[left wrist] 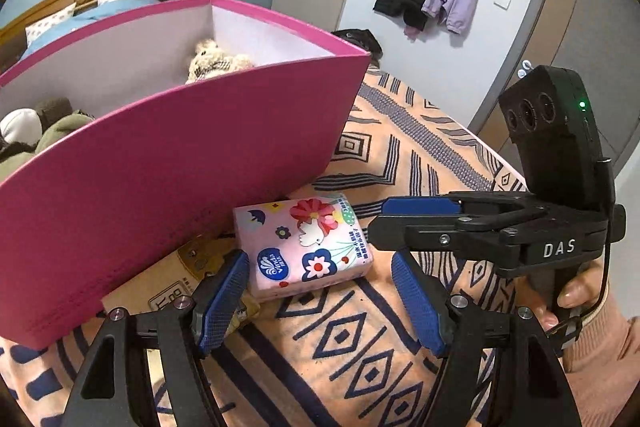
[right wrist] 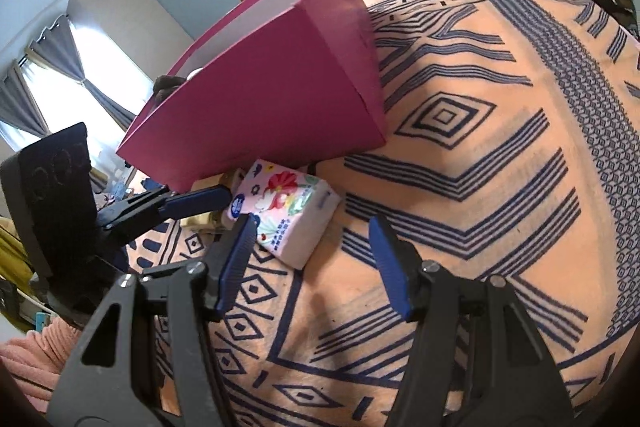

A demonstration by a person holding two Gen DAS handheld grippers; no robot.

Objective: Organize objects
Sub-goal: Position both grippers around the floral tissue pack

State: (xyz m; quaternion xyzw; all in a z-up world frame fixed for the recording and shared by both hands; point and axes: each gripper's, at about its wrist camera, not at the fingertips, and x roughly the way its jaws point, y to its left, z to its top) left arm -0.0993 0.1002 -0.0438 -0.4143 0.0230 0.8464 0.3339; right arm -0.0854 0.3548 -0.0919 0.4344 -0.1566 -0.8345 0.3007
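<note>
Left gripper [left wrist: 320, 283] hangs with its blue fingers spread wide, grasping nothing, and the floral tissue pack [left wrist: 304, 247] lies just ahead between the fingertips on the patterned blanket [left wrist: 360, 347]. Right gripper [right wrist: 312, 247] is likewise spread and empty, with the pack ahead by its left finger. Beyond the pack stands the pink box [left wrist: 180, 171], holding a plush bear [left wrist: 212, 61].

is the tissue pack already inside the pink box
No, the tissue pack lies on the patterned blanket outside the pink box, by its front wall.
</note>
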